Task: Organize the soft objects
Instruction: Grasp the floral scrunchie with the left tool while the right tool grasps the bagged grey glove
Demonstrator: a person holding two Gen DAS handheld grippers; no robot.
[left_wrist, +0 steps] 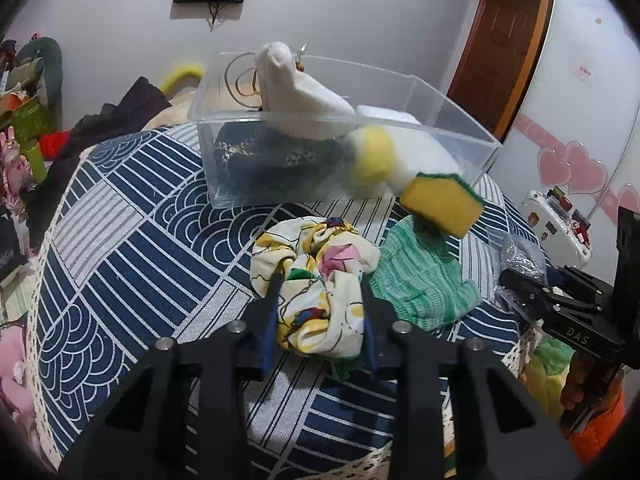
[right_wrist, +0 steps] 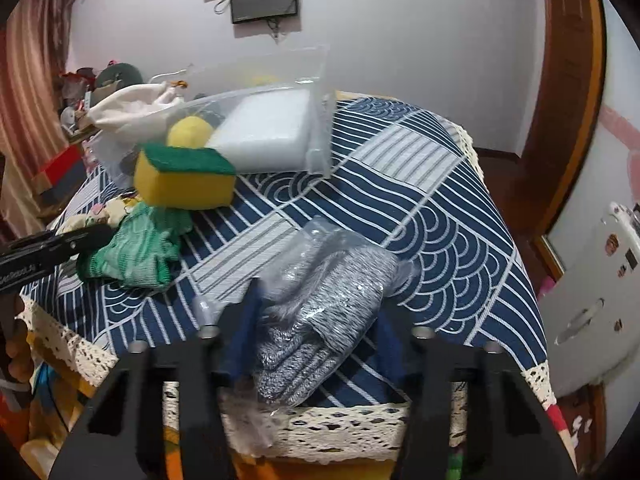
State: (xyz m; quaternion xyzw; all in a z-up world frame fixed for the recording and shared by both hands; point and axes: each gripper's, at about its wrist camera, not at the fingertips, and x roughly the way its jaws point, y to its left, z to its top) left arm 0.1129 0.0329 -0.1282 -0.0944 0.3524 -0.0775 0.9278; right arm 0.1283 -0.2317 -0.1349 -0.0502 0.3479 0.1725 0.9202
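Blue patterned tablecloth (left_wrist: 120, 240), clear bin (left_wrist: 460, 136), sponge (left_wrist: 442, 208) atop green cloth (left_wrist: 420, 284)

Between the black left tongs (left_wrist: 320, 304) sits a cream cloth (left_wrist: 316, 280) printed in yellow, pink and green. Just right of them lies a green striped cloth (left_wrist: 420, 280); beyond it, a yellow sponge (left_wrist: 442, 204) with a green top. Between the right tongs (right_wrist: 316, 320), speckled grey gloves (right_wrist: 332, 304). Underneath, a navy-and-white wave-patterned tablecloth (left_wrist: 132, 240).

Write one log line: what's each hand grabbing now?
left gripper: shut on cloth | right gripper: shut on gloves | box: part filled
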